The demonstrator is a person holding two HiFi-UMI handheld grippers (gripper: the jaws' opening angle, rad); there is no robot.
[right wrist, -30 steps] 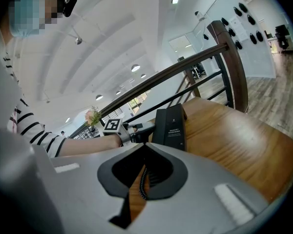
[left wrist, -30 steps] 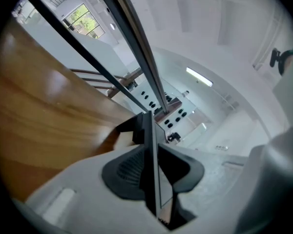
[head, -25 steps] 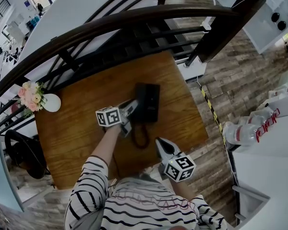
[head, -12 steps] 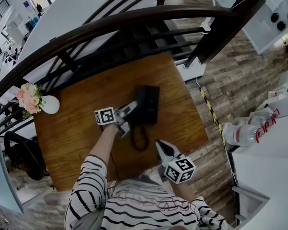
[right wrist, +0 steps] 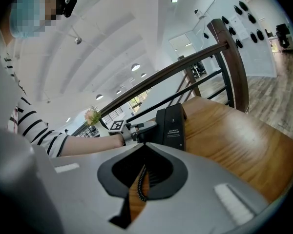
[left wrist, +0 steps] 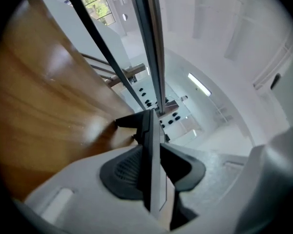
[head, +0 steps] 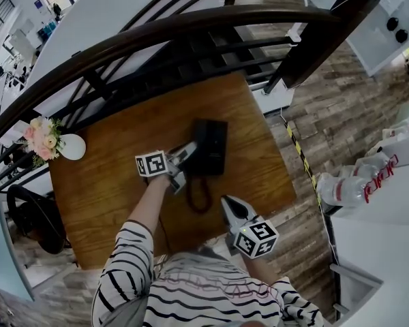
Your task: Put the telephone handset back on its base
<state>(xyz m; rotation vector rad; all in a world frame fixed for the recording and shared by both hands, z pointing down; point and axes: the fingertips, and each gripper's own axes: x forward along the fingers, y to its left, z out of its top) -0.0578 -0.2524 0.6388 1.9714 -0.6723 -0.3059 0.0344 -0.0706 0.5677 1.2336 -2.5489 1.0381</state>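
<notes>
A black telephone base (head: pixel 217 145) sits mid-table on the wooden table (head: pixel 109 182). Its handset (head: pixel 200 148) lies along the base's left side, with the coiled cord (head: pixel 199 193) trailing toward me. My left gripper (head: pixel 186 162) reaches in from the left. In the left gripper view the handset's thin black edge (left wrist: pixel 146 130) stands between the pads, which still touch it while the jaws are opening. My right gripper (head: pixel 226 201) hovers near the table's front edge, shut and empty. The right gripper view shows its closed tips (right wrist: pixel 145 145), with the cord (right wrist: pixel 142 184), handset (right wrist: pixel 160 126) and base (right wrist: pixel 176 126) beyond.
A dark curved railing (head: pixel 191 29) runs close behind the table. A white vase of flowers (head: pixel 54 142) stands at the table's far left corner. A black chair (head: pixel 31 216) sits left of the table, and wood-plank floor (head: pixel 341 114) lies to the right.
The left gripper has shifted only a touch beside the phone. The right gripper has not moved.
</notes>
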